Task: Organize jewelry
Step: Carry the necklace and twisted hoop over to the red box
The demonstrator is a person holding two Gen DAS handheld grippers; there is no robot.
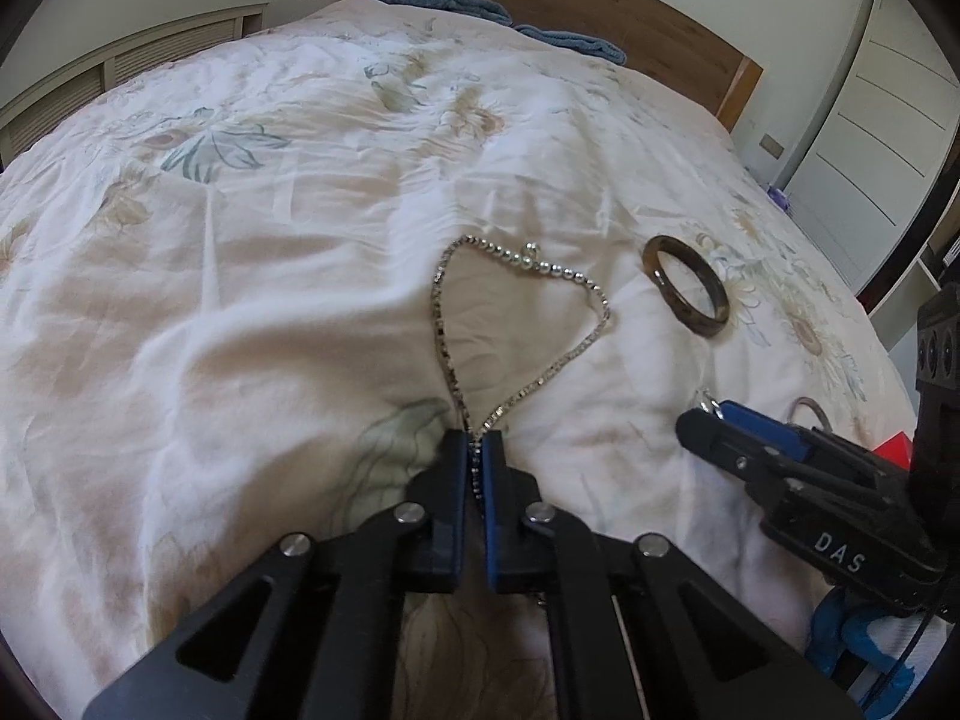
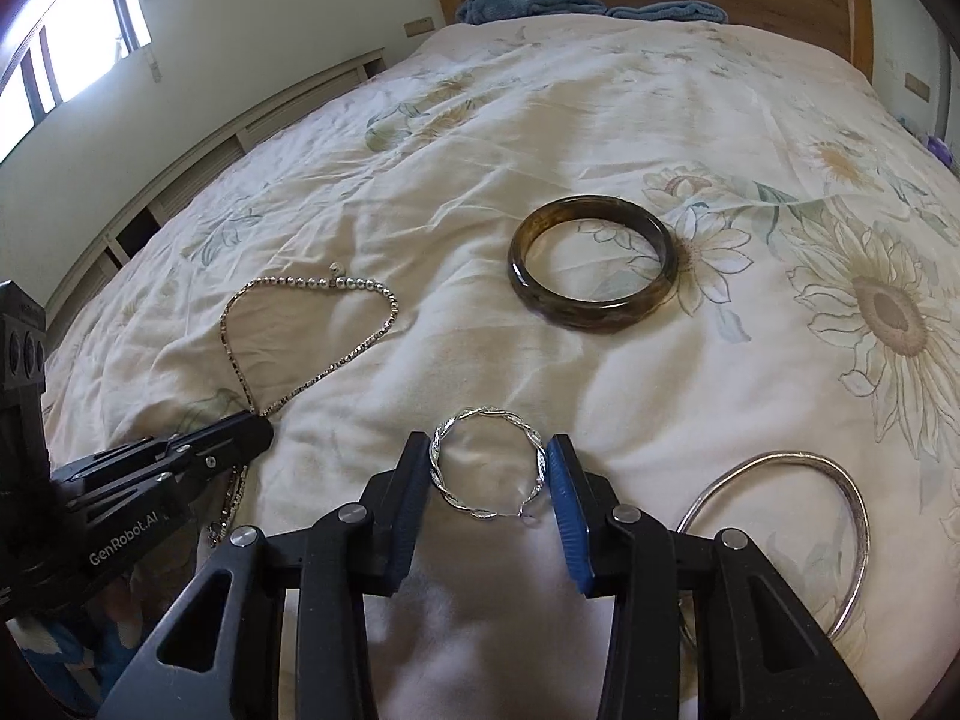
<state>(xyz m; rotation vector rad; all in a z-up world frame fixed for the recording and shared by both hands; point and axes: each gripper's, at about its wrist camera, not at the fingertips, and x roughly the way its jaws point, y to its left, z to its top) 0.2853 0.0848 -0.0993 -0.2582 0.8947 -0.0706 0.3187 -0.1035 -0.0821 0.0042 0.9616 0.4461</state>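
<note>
Left tongs (image 1: 478,441), lower centre of the left wrist view: jaws pressed together on the two near strands of a beaded chain necklace (image 1: 447,324), whose loop trails up the frame across the floral bedspread (image 1: 240,300). Right tongs (image 2: 489,468), lower centre of the right wrist view: jaws at a middling width, flanking a twisted silver bangle (image 2: 486,465) that lies flat on the bed; the pads stand at or just beside its left and right rims — whether they press on it cannot be told.

Above the bangle lies a dark brown bangle (image 2: 593,263); at lower right, a plain silver bangle (image 2: 852,504), partly hidden behind the right tong arm.

Handling, as judged: the necklace is limp and light — it will sag and swing from one pinch, so a hold near the gathered strands suits it. The twisted bangle is thin, stiff and smooth; a grip across its width may slip or spring it out, and the soft quilt gives under pressure.
</note>
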